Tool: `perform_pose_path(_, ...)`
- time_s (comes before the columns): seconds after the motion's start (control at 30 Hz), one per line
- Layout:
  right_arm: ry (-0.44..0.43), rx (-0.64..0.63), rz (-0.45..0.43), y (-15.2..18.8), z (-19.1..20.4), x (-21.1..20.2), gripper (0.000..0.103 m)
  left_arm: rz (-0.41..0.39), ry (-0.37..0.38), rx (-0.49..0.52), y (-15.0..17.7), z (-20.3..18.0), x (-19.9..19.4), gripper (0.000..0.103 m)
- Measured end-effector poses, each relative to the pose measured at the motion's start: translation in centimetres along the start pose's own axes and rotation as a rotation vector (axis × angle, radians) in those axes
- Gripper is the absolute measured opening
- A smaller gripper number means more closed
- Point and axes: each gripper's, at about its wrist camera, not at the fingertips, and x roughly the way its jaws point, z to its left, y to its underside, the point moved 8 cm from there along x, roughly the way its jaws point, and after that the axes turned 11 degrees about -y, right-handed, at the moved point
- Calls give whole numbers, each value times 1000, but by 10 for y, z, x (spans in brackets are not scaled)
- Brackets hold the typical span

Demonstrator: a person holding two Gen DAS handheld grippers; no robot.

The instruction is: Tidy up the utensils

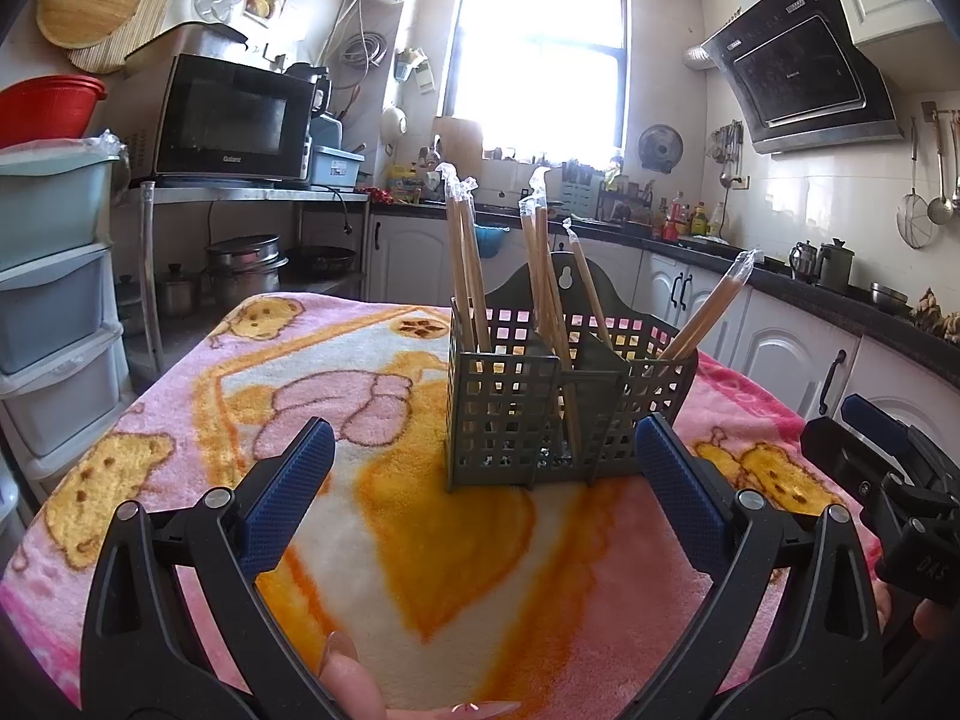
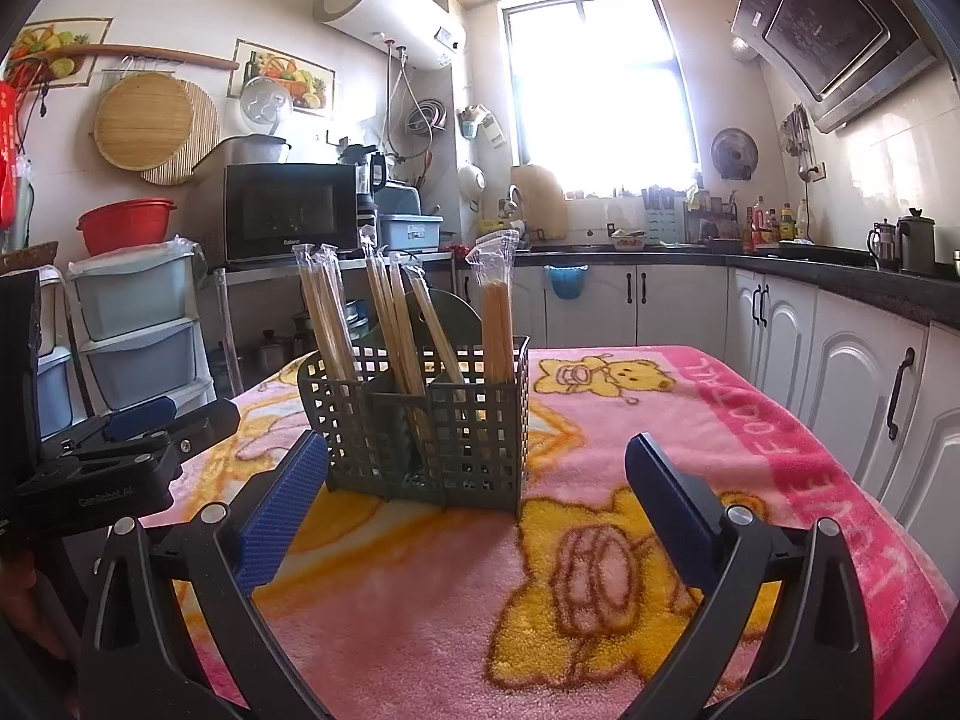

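Note:
A grey-green perforated utensil holder [image 1: 510,414] [image 2: 480,432] with three compartments stands on the pink blanket. Plastic-wrapped wooden chopsticks [image 1: 465,276] [image 2: 498,324] stand in every compartment; one pair [image 1: 711,306] leans out to the right in the left wrist view. My left gripper [image 1: 485,450] is open, just short of the holder, with nothing between its blue pads [image 1: 288,498]. My right gripper [image 2: 477,468] is open too, in front of the holder's right side, empty. Each gripper appears at the edge of the other's view: the right gripper [image 1: 882,456] and the left gripper [image 2: 138,426].
The table wears a pink and yellow bear-print blanket [image 1: 420,540] [image 2: 600,600]. Stacked plastic drawers [image 1: 54,312] stand left of the table, with a microwave [image 1: 231,120] behind them. White cabinets [image 2: 852,378] under a dark counter run along the right. A person's fingertips [image 1: 354,684] show at the bottom edge.

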Motion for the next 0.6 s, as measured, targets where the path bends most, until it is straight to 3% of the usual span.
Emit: perform_pose_path(0.6, 4, 4, 1, 2, -1, 0, 97, 17, 15, -10, 2, 1, 3, 93)
